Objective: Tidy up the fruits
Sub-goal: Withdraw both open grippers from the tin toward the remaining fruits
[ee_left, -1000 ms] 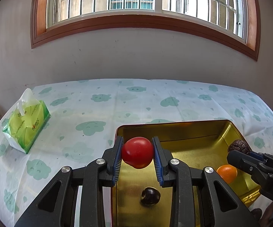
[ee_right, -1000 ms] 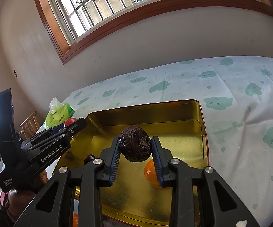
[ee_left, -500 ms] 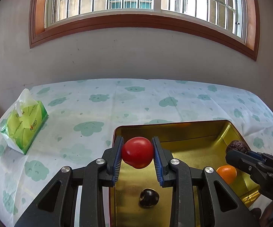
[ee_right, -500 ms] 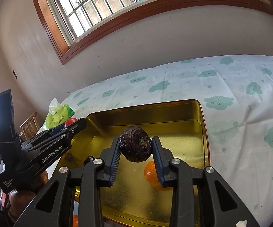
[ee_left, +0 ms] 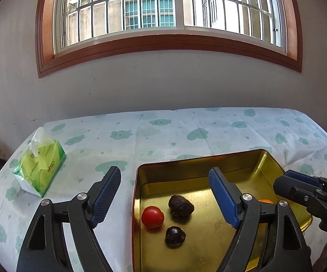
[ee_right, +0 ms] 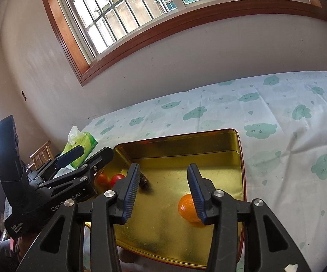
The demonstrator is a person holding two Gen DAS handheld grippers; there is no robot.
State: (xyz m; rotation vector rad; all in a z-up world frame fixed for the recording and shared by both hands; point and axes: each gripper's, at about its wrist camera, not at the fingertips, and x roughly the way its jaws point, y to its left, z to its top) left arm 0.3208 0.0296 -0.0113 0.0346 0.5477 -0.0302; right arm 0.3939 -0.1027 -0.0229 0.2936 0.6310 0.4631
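Both grippers hang above a gold tray (ee_left: 274, 165) on a cloud-print tablecloth (ee_left: 163, 131): the left gripper (ee_left: 165, 195) and right gripper (ee_right: 163, 191) each stand with fingers spread wide, holding nothing. In the tray lie a tomato (ee_left: 152, 217), a wrinkled brown fruit (ee_left: 181, 205), a dark round fruit (ee_left: 175, 236) and an orange (ee_right: 186, 207). A green tissue pack (ee_left: 39, 167) rests on the cloth, left of the tray.

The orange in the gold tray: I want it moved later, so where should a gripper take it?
Grip the orange across its widest middle, coming from above. It is round, lies free on the tray floor, and the right gripper already hangs open over it.
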